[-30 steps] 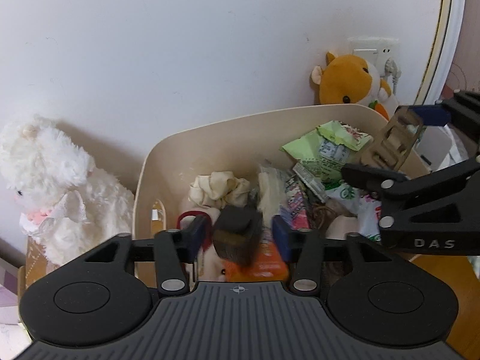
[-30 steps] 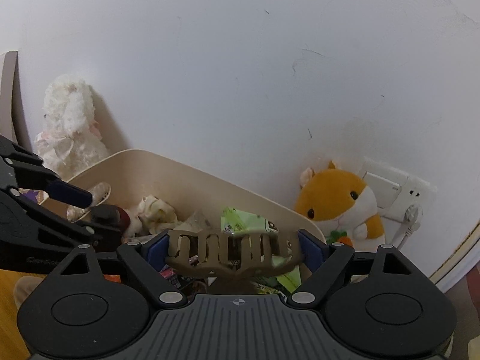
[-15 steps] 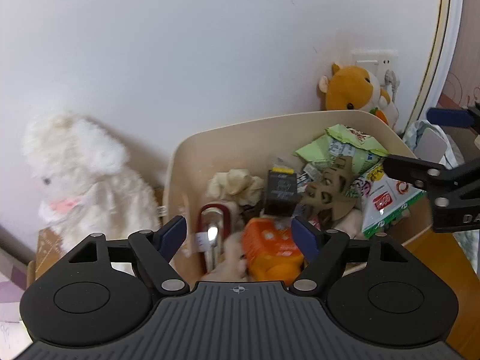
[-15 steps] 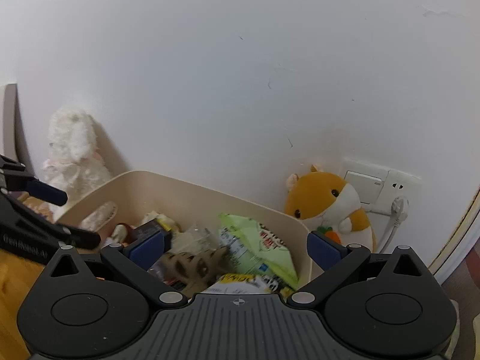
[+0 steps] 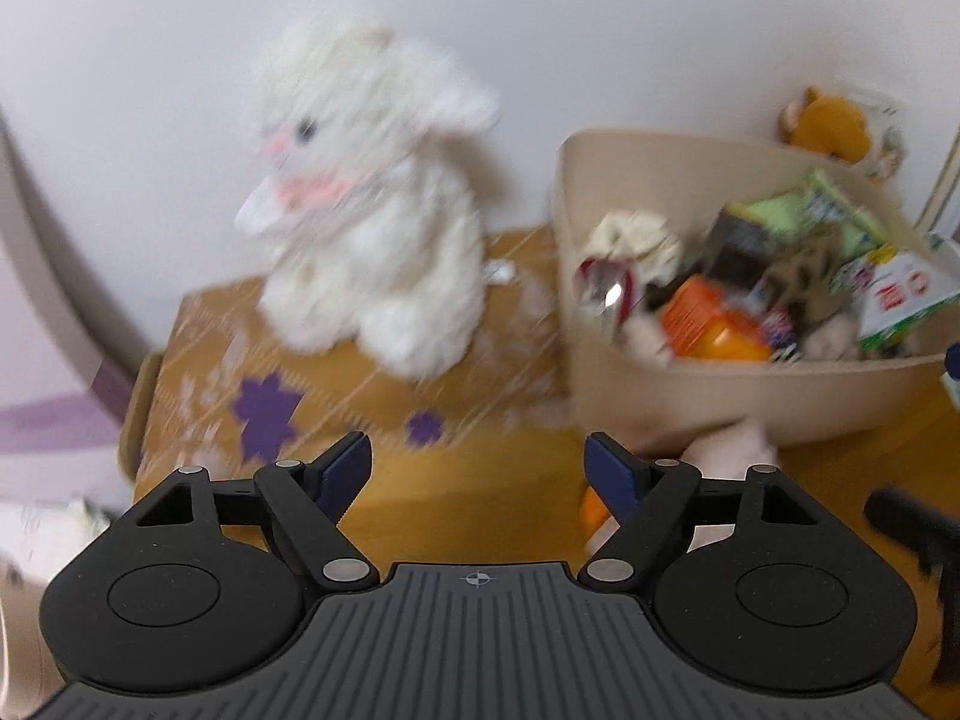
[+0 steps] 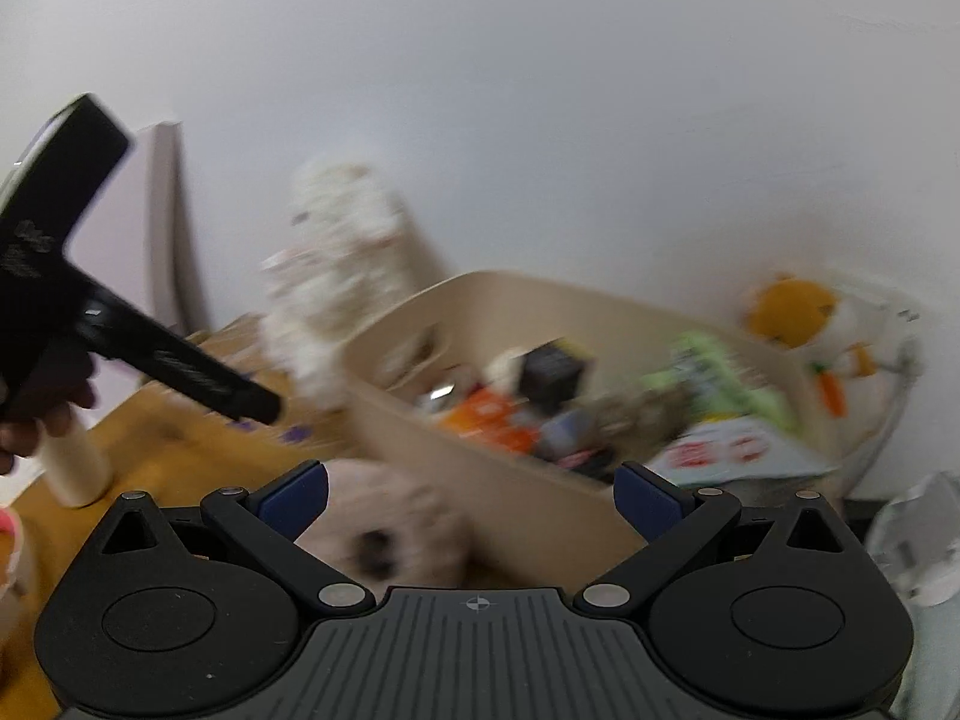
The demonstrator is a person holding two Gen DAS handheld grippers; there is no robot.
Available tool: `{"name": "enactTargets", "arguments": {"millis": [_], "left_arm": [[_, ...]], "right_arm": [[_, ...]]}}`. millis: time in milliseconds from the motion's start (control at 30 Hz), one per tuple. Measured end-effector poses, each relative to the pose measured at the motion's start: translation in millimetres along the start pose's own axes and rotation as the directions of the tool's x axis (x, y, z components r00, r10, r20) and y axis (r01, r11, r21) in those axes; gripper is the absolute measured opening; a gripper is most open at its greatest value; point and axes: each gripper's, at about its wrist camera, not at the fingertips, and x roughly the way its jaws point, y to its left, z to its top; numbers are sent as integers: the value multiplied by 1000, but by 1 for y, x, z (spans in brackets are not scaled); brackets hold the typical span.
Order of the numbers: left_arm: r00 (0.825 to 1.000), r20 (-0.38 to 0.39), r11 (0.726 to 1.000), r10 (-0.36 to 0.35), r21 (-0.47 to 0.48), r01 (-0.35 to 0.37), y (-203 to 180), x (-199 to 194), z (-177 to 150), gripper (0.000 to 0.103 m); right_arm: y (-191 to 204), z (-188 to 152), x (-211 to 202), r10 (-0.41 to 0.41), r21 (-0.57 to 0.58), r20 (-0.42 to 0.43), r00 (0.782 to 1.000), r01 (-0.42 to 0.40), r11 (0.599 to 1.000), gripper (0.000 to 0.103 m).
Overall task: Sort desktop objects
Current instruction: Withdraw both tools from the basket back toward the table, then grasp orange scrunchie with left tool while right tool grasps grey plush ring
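Hovering with fingers apart and empty, the left gripper (image 5: 477, 471) and right gripper (image 6: 471, 495) face the near pink plush (image 6: 384, 534) — centre it before closing, clear of the bin (image 6: 498, 510).

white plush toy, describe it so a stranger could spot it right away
Start at the beige bin full of small items on the wooden desk. Left of it, against the wall, sits the white plush toy. It is fluffy and all white with pink at its neck, unlike the orange plush behind the bin.

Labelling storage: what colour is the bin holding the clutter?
Beige bin, clearest in the left wrist view.
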Motion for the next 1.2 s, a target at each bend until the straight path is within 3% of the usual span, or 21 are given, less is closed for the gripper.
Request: {"name": "enactTargets", "arguments": {"millis": [233,500,600,667,767,867,1200], "left_arm": [[998,-52,1000,19,19,-18,10,8,-26,80],[994,-109,1000,10,8,-9,20,19,-43,79],[993,-122,1000,-8,15,9,19,22,-46,79],[992,-124,999,-22,21,24,17,24,-46,79],[990,-131,998,-56,27,60,10,27,-46,80],[986,-143,995,-92,29,97,2,32,-45,80],[975,-156,986,-161,5,164,-32,53,-34,79]], "right_arm": [[36,-13,32,52,155,-126,991,-32,987,103],[34,-21,73,-8,230,-215,977,58,972,101],[24,-24,83,38,279,-240,970,31,960,81],[15,-27,84,78,325,-246,966,6,946,62],[6,-31,80,89,340,-252,964,2,940,45],[-5,-36,73,91,352,-250,964,3,936,38],[-48,-55,40,24,343,-273,962,74,936,38]]}}
